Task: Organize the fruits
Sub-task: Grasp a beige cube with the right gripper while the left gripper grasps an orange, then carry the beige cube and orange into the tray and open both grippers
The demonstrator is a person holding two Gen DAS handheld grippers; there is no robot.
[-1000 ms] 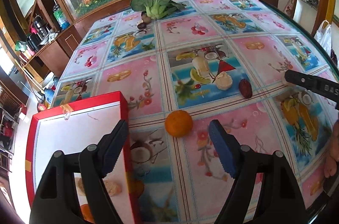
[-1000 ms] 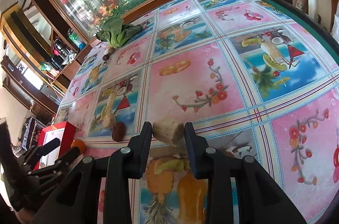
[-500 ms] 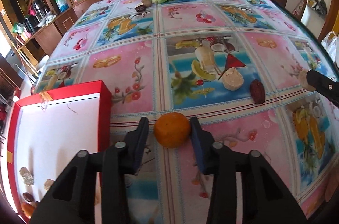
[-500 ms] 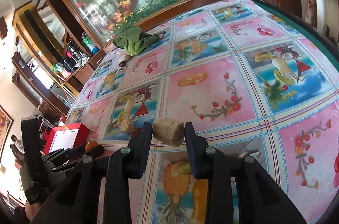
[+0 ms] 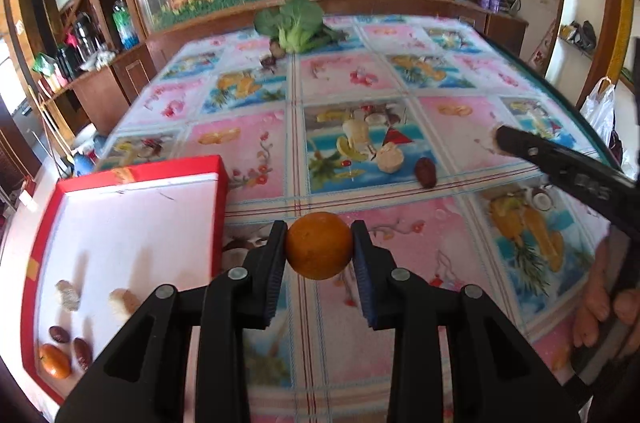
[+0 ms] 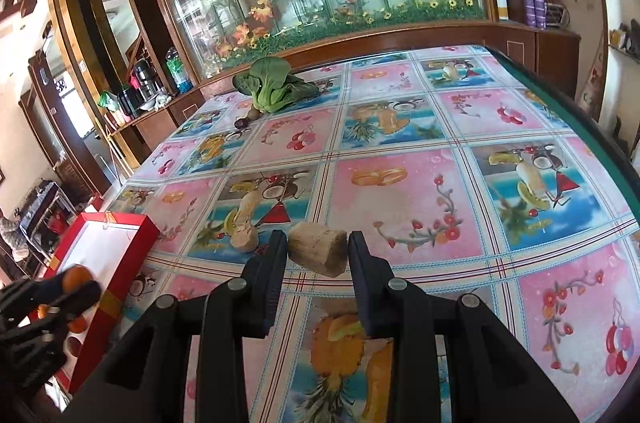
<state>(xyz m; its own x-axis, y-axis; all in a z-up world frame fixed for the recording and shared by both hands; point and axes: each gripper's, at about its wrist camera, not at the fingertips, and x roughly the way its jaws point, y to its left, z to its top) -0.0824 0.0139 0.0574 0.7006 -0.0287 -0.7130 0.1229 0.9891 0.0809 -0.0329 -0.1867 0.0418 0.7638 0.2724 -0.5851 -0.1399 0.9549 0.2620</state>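
Note:
My left gripper [image 5: 319,250] is shut on an orange [image 5: 319,245] and holds it above the table, just right of the red box [image 5: 219,179]. The box has a white floor with several small fruits at its near left end, among them a small orange fruit [image 5: 54,360] and dark dates [image 5: 81,352]. My right gripper [image 6: 318,249] is shut on a beige cut chunk [image 6: 318,253], lifted over the table. Another beige chunk [image 5: 390,157] and a dark date [image 5: 425,171] lie on the tablecloth. The left gripper with the orange [image 6: 76,277] shows in the right wrist view over the box [image 6: 136,243].
A leafy green vegetable [image 5: 296,23] and small dark fruits [image 5: 269,61] lie at the table's far edge. The table's green rim [image 6: 592,127] runs along the right. A wooden cabinet with bottles [image 5: 124,27] stands at the far left. A white bag [image 5: 598,111] hangs at the right.
My left gripper closed on the orange and lifted it off the table. My right gripper rose higher with the beige chunk in it.

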